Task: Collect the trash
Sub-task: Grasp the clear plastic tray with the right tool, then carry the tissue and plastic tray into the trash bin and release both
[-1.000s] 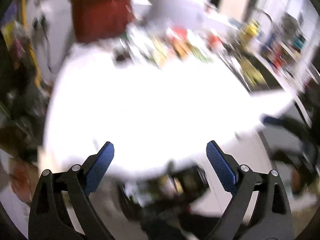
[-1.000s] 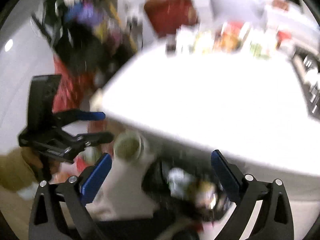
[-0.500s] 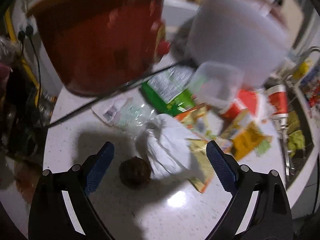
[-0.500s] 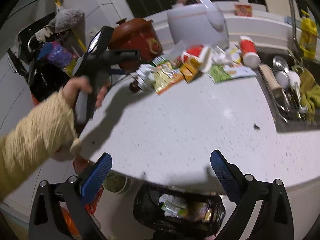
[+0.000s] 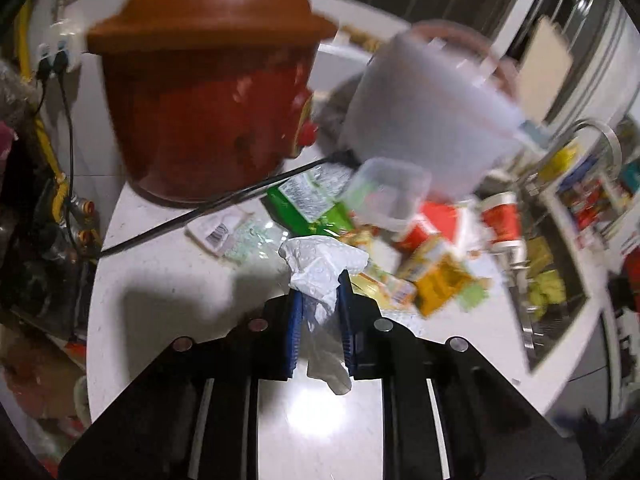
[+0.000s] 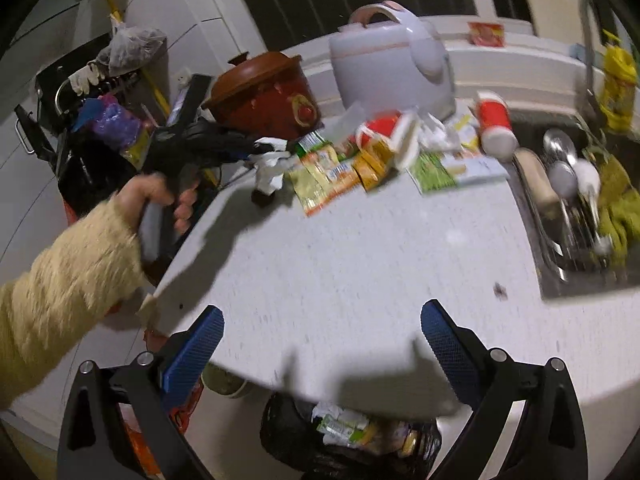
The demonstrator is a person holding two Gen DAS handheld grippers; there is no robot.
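Since the earlier frame the left gripper (image 5: 320,316) has travelled from the near edge of the white speckled stone counter (image 6: 360,248) to its far left corner, and its jaws have just been closing; now the blue pads (image 5: 294,332) pinch a crumpled white plastic wrapper (image 5: 320,268) between them. In the right wrist view the same wrapper (image 6: 270,168) hangs from the gripper tips just above the counter, beside the pile of yellow and green snack packets (image 6: 332,172) that lies in front of the red-brown clay pot with lid (image 6: 264,88) and the white rice cooker (image 6: 392,68).

The right gripper (image 6: 320,344) is held wide open with nothing in it, over the near edge of the counter. Below that edge stands the black trash bag (image 6: 348,436), already with some packets inside (its rim is partly hidden by the counter).

The step in hand is, I think, the pick of one piece of trash. The next move calls for lifting the wrapper clear of the pile, carrying it back over the near edge, and opening the jaws only above the bag, because such thin plastic can slip or cling to a pad. Much trash remains on the counter.
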